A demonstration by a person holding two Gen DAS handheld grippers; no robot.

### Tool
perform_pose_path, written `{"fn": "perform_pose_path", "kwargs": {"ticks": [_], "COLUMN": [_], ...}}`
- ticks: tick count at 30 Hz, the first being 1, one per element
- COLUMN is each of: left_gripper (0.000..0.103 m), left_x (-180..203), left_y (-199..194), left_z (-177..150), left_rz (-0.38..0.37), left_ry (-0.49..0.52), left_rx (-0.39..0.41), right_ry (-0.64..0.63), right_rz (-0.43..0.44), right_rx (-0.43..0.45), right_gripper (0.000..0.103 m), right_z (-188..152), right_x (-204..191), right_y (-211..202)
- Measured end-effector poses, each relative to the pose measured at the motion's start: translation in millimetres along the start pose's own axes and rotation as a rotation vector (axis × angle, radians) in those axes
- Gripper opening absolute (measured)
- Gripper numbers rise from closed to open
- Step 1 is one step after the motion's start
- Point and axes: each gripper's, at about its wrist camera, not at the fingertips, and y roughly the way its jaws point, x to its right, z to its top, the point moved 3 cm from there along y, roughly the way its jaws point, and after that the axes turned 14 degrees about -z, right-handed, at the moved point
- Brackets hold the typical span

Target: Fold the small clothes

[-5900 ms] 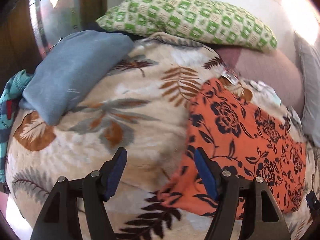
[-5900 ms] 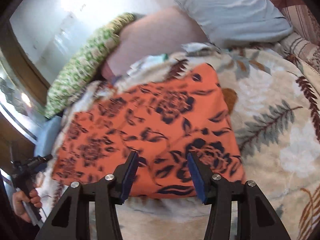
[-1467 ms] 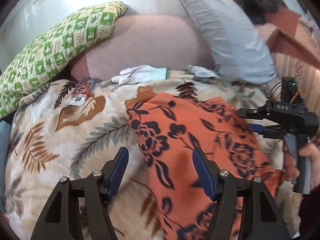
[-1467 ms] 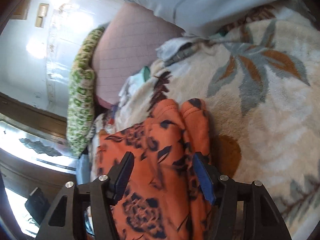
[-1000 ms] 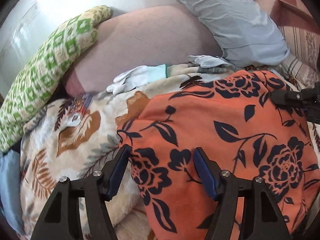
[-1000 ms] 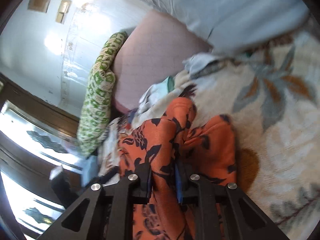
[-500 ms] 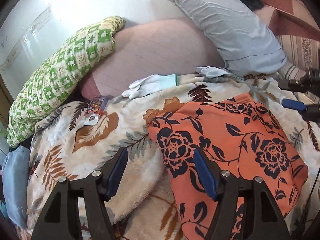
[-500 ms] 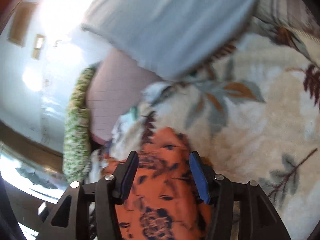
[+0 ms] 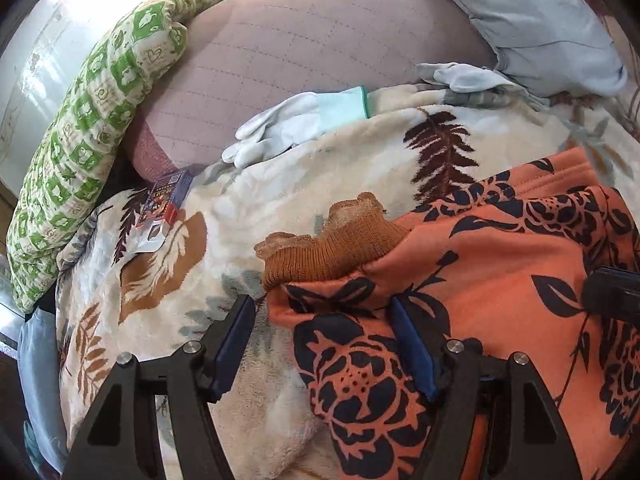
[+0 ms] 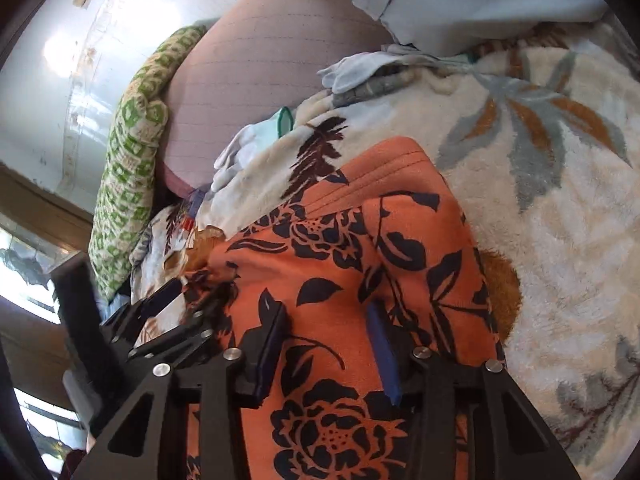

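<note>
Fingers (image 9: 240, 336) of the left gripper (image 9: 324, 344) stand apart over the garment's (image 9: 500, 280) brown-ribbed corner, not pinching; right gripper (image 10: 326, 352) fingers have just been closing, still apart, cloth between them unpinched; garment lies folded, orange with dark flowers, on the leaf-print blanket (image 9: 280, 200); white glove (image 9: 288, 128), small box (image 9: 166, 198) and pillows (image 9: 92, 128) beyond.
</note>
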Motion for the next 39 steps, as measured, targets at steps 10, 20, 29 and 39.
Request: {"fn": "perform_pose_path", "kwargs": {"ticks": [10, 20, 29, 39], "left_gripper": [0.071, 0.079, 0.079, 0.081], "left_x": [12.3, 27.4, -0.7, 5.4], "left_y": [-107.8, -84.1, -122.5, -40.3], "left_z": [-68.9, -146.5, -119.6, -46.0], "left_rz": [-0.155, -0.236, -0.276, -0.086], "left_ry": [0.021, -0.023, -0.119, 0.009], "left_rx": [0.140, 0.028, 0.219, 0.040], "right_ry": [-0.049, -0.050, -0.052, 0.025], "right_rz": [0.061, -0.115, -0.013, -0.095], "right_rx": [0.031, -0.049, 0.140, 0.031], "right_gripper": [0.048, 0.051, 0.066, 0.020], "right_z": [-40.1, -100.9, -79.3, -57.3], "right_x": [-8.4, 2.3, -23.0, -5.1], "right_y": [-78.5, -36.9, -80.0, -18.9]}}
